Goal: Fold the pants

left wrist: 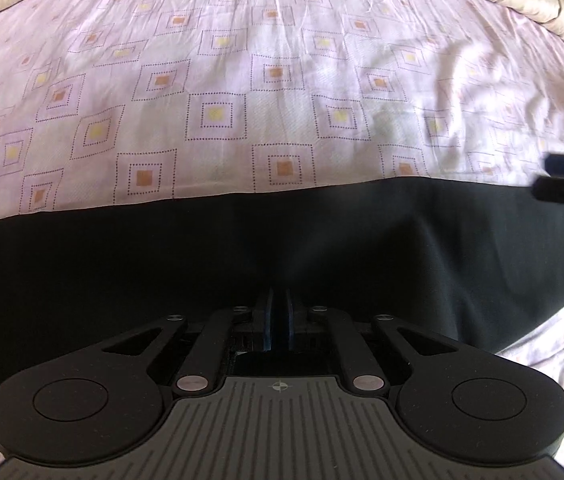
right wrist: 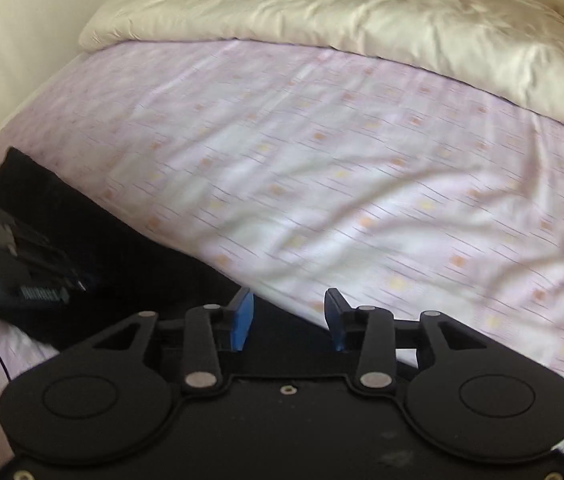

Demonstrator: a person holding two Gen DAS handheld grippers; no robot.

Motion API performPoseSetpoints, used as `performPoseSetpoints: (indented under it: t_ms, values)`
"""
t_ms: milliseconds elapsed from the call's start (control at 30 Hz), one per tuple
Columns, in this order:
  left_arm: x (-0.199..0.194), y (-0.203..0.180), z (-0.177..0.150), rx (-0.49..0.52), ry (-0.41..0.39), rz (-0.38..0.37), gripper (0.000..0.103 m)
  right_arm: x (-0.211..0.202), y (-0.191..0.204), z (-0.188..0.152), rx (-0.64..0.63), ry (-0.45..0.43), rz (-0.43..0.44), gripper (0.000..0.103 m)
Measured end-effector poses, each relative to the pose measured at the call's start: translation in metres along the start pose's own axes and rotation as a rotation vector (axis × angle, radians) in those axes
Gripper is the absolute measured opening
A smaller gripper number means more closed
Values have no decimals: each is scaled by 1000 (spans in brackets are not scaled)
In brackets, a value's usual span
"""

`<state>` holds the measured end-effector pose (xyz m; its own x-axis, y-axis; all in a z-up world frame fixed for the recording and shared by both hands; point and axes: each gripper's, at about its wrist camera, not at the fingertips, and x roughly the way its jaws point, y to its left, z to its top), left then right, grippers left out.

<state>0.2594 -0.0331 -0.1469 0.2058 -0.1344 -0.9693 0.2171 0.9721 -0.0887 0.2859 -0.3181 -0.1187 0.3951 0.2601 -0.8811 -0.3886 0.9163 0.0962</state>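
Flat on the pink sheet (left wrist: 282, 80), black pants (left wrist: 202, 240) lie pinched by the left gripper (left wrist: 279, 320); right gripper (right wrist: 288, 316) gapes empty.

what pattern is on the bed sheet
Pale pink bed sheet with dotted squares, yellow or orange centres; clearest in the left wrist view.

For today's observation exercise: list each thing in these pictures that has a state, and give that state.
Pants: black, spread flat on the sheet.
Left gripper: shut, over the pants.
Right gripper: open, nothing between its fingers.
Sheet: spread, lightly wrinkled.
Duvet: bunched at the far end.
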Motion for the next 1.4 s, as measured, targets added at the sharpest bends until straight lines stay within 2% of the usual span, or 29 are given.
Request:
performPoseSetpoints:
  t_ms: [200, 333, 500, 533, 567, 600, 667, 767, 900, 933, 967, 1000, 1033, 1133, 1200, 1300, 1400]
  values:
    - [-1, -4, -3, 28, -14, 30, 9, 8, -49, -25, -116, 122, -41, 43]
    - [2, -9, -2, 51, -17, 51, 8, 21, -62, -30, -178, 171, -4, 43]
    - [2, -6, -2, 32, -17, 44, 8, 22, -61, -36, -254, 206, 45, 43]
    - [2, -6, -2, 31, -18, 43, 8, 21, -60, -36, -261, 214, 53, 37]
    - [2, -5, -2, 31, -20, 42, 8, 22, -59, -36, -263, 225, 58, 12]
    - [2, -5, -3, 30, -25, 40, 8, 21, -56, -37, -276, 227, 50, 5]
    - [1, -5, -4, 24, -31, 39, 8, 17, -49, -36, -344, 220, 28, 3]
    - [0, -8, -4, 35, -30, 57, 8, 15, -45, -34, -401, 174, -68, 3]
    - [1, -19, -5, 103, -32, 103, 8, 23, -58, -31, -261, 171, -97, 6]
    - [1, -21, -5, 122, -32, 114, 8, 19, -61, -31, -218, 148, -102, 13]
    - [1, -23, -5, 140, -31, 123, 8, 12, -64, -31, -162, 122, -109, 32]
    - [2, -25, -6, 155, -32, 130, 8, 1, -72, -33, -74, 82, -108, 43]
    - [2, -25, -6, 167, -33, 134, 8, -10, -80, -37, 19, 41, -102, 47]
    - [0, -25, -6, 188, -35, 131, 8, -45, -108, -62, 316, -38, -95, 48]
    - [-2, -25, -5, 189, -32, 128, 8, -61, -124, -83, 444, -62, -118, 48]
    - [-11, -32, -2, 200, -45, 146, 8, -72, -137, -107, 476, -34, -184, 48]
    - [-28, -46, 3, 194, -97, 91, 8, -71, -149, -121, 513, 0, -226, 49]
